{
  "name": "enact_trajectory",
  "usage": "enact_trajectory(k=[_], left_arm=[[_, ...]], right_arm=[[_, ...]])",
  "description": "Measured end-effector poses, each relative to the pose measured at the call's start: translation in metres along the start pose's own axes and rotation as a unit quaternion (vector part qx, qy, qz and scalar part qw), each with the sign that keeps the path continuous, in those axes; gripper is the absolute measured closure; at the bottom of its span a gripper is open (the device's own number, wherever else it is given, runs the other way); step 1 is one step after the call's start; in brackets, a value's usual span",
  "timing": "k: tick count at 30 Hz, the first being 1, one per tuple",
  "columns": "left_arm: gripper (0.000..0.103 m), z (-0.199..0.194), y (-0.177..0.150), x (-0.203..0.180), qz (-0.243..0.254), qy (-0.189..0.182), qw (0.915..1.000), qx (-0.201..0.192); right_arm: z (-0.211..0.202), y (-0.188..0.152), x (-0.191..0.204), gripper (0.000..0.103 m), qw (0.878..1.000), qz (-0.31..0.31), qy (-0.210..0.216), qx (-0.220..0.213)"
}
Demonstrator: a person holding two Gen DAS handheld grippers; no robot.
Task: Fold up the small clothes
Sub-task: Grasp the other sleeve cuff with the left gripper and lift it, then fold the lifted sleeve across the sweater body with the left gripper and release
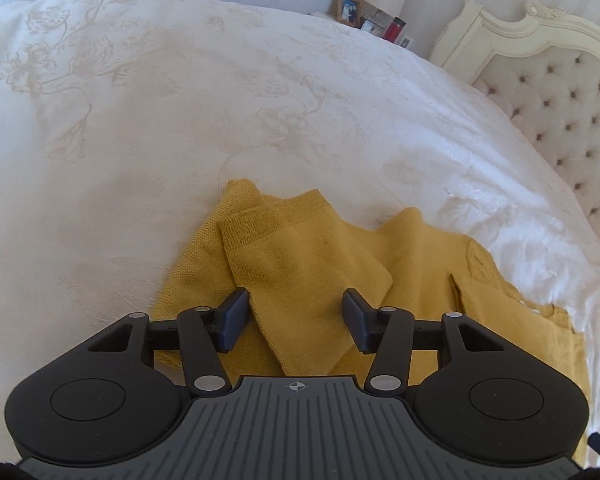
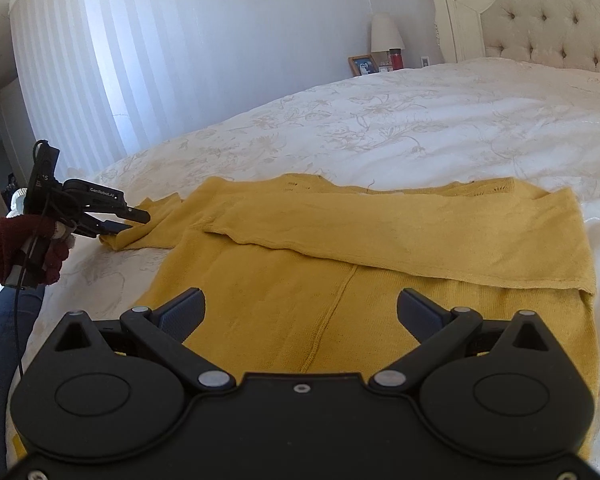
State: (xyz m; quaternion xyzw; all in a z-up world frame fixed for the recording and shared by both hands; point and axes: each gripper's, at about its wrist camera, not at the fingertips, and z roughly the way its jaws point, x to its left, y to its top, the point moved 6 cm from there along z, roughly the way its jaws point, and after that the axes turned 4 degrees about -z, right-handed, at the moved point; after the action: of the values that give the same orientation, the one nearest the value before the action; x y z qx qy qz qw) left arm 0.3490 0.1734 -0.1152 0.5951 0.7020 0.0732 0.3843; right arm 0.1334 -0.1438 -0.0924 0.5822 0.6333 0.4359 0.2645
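Note:
A mustard-yellow knit sweater (image 2: 260, 300) lies flat on the white floral bedspread (image 2: 420, 120). One sleeve (image 2: 380, 236) is folded across its body. The other sleeve (image 2: 156, 228) sticks out to the left. In the right wrist view, a hand in a dark red glove holds my left gripper (image 2: 134, 220) at that sleeve's cuff. In the left wrist view, my left gripper (image 1: 296, 320) is open, and the sleeve (image 1: 284, 256) lies between and under its fingers, with the pads off the cloth. My right gripper (image 2: 302, 312) hovers wide open over the sweater's lower body, holding nothing.
A tufted cream headboard (image 2: 540, 20) rises at the right end of the bed. Beside it, a nightstand holds a lamp (image 2: 386, 34), a picture frame (image 2: 362, 65) and a red bottle (image 2: 396, 58). A person's leg in jeans (image 2: 0, 340) stands at the bed's left edge.

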Motion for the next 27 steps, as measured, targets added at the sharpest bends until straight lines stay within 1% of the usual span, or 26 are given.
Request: enact_trajectory(k=[3,4,5,6,9,12,17,19,20,23,27], left_arm=[[0.053,0.003,0.003,0.003,-0.035,0.003,0.9993,-0.01],[0.062,0.001,0.004,0.004,-0.043,0.005,0.9989,-0.018],[0.075,-0.001,0.006,0.004,-0.048,0.006,0.9985,-0.025],[0.096,-0.004,0.008,0.003,-0.049,0.007,0.9982,-0.033],[0.096,-0.026,0.017,-0.011,-0.032,-0.003,0.9965,-0.078],[0.096,-0.053,0.031,-0.038,-0.003,-0.01,0.9935,-0.113],[0.096,-0.102,0.06,-0.101,0.036,-0.04,0.9833,-0.173],[0.096,-0.12,0.068,-0.138,0.063,-0.058,0.9773,-0.194],[0.096,-0.126,0.071,-0.152,0.071,-0.065,0.9751,-0.2],[0.096,-0.136,0.069,-0.206,0.095,-0.104,0.9676,-0.209],[0.096,-0.126,0.051,-0.275,0.13,-0.154,0.9598,-0.196]], right_arm=[[-0.002,0.0,0.001,0.002,1.0,-0.003,0.0,-0.002],[-0.003,0.0,0.0,0.002,1.0,-0.005,-0.001,-0.002],[-0.003,-0.001,-0.001,0.002,1.0,-0.005,-0.002,-0.002],[-0.002,-0.002,-0.003,0.002,1.0,-0.004,-0.003,-0.002],[0.0,-0.004,-0.011,0.002,1.0,0.002,-0.007,-0.003],[0.001,-0.006,-0.021,0.002,1.0,0.015,-0.015,-0.004],[-0.001,-0.009,-0.04,0.002,0.999,0.043,-0.027,-0.011],[-0.003,-0.01,-0.045,0.002,0.998,0.047,-0.028,-0.011],[-0.004,-0.01,-0.047,0.002,0.998,0.048,-0.029,-0.011],[-0.009,-0.009,-0.055,0.002,0.998,0.052,-0.031,-0.016],[-0.017,-0.005,-0.067,0.002,0.997,0.061,-0.041,-0.022]])
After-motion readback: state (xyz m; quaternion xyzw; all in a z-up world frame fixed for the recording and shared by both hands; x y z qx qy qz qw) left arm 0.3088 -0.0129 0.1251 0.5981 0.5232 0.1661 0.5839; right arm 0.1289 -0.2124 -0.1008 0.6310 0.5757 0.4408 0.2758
